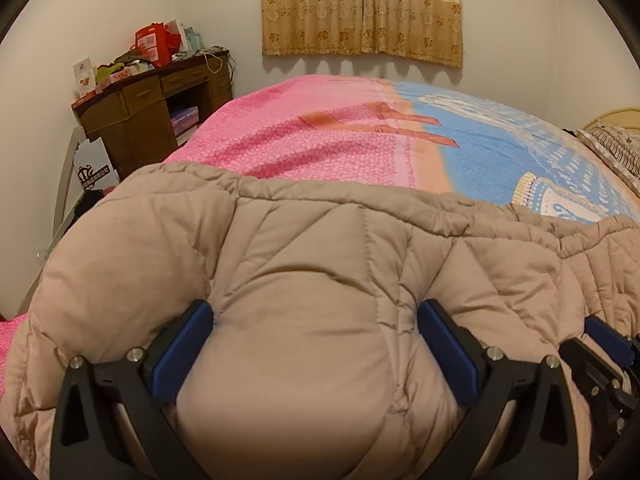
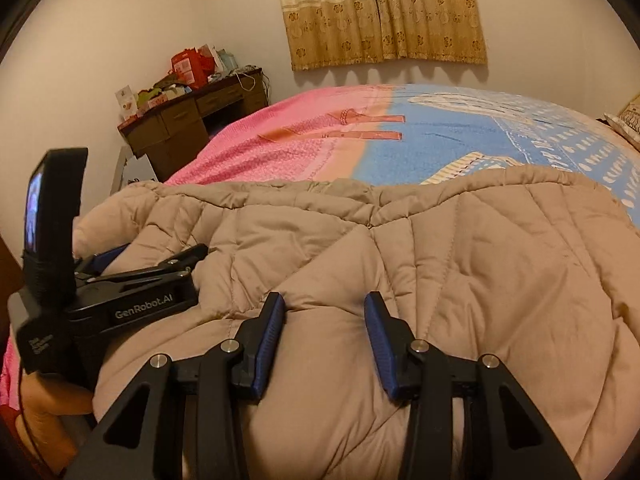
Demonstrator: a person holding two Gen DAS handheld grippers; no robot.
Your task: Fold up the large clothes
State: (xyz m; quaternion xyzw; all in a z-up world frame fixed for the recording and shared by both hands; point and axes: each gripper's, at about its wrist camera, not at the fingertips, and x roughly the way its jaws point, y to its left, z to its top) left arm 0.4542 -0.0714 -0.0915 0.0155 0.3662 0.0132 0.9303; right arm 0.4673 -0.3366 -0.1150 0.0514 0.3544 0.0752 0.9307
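The quilted beige coat (image 1: 320,280) lay across the near edge of the bed (image 1: 320,140), long axis running left-right along that edge, its far hem toward the curtain (image 1: 360,8) wall. Couldn't tell which end was collar.

My left gripper (image 1: 316,312) was clamped on a fat bulge of the coat, blue pads (image 1: 188,352) set wide apart w/ padding puffed between them. My right gripper (image 2: 324,304) pinched a narrower fold, pads (image 2: 270,344) pressing the fabric both sides.

Left view only: pillow (image 1: 616,148) at far right, coat's rounded left end over the bed corner, just a sliver of right gripper at the frame edge. Right view only: whole left gripper body (image 2: 120,304) seen side-on, its small screen (image 2: 34,212), and my left hand (image 2: 48,412) under it. Desk (image 2: 192,120) w/ clutter showed in both.
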